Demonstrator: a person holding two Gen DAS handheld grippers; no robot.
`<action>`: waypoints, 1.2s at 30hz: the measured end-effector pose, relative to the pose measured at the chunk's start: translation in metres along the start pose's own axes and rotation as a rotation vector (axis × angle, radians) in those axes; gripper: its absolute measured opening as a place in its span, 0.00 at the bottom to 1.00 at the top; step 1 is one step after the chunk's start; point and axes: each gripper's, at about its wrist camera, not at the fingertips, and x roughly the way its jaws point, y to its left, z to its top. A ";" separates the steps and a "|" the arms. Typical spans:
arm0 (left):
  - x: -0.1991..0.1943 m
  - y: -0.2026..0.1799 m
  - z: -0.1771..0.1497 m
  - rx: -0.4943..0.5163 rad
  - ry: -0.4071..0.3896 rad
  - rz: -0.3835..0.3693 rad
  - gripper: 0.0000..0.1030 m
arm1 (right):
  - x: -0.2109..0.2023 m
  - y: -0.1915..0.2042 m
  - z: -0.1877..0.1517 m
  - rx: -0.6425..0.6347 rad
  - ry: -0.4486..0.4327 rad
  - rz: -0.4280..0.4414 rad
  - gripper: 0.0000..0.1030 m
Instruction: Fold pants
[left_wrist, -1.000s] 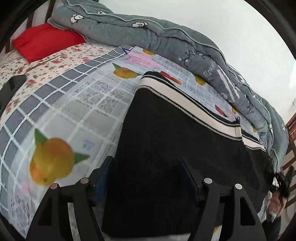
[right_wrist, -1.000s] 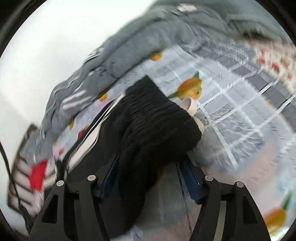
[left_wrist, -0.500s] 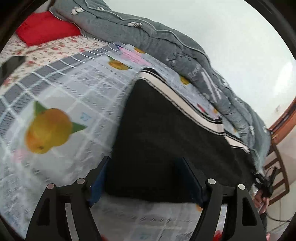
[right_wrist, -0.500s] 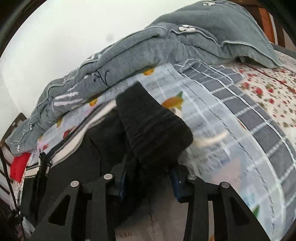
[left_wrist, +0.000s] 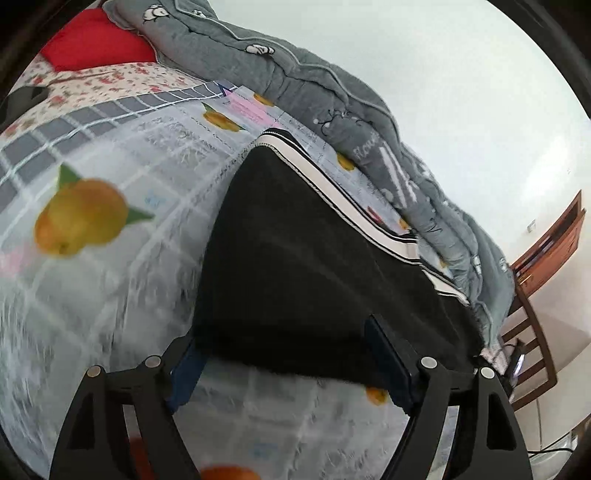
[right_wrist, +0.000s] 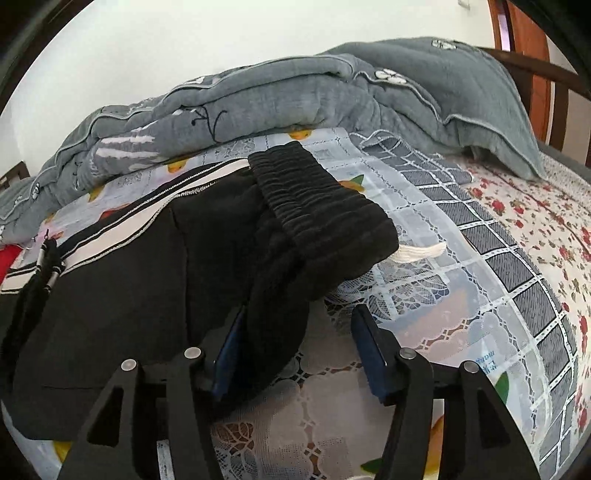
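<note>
Black pants (left_wrist: 314, 266) with a white side stripe (left_wrist: 332, 188) lie flat on the bed. My left gripper (left_wrist: 288, 350) is open wide at their near edge, and the cloth lies loose between its fingers. In the right wrist view the pants (right_wrist: 122, 295) end in a ribbed waistband (right_wrist: 321, 206) folded over, with a white pocket lining (right_wrist: 417, 253) poking out. My right gripper (right_wrist: 299, 325) has its jaws opening. A bunched fold of the pants rests against the left finger (right_wrist: 229, 343); the right finger (right_wrist: 369, 347) stands apart from the cloth.
A grey quilt (right_wrist: 258, 99) is heaped along the wall side of the bed. A fruit-print plastic cover (left_wrist: 81, 221) lies under the pants, over a floral sheet (right_wrist: 535, 206). A red pillow (left_wrist: 96, 44) and a wooden chair (left_wrist: 528, 332) stand at the ends.
The right gripper, clamped on the waist fold half a second ago, has widened, and the fold has settled on the bed. The left gripper has pulled back; the pants' edge now lies farther forward.
</note>
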 end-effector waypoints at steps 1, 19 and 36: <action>0.000 0.000 -0.002 -0.007 -0.008 0.002 0.77 | 0.001 0.002 -0.001 -0.007 -0.004 -0.009 0.56; 0.026 -0.022 0.000 0.045 -0.168 0.166 0.76 | 0.004 0.006 -0.003 -0.043 -0.011 -0.031 0.57; 0.024 -0.023 -0.003 0.060 -0.188 0.183 0.74 | 0.002 0.011 -0.006 -0.045 -0.018 -0.042 0.58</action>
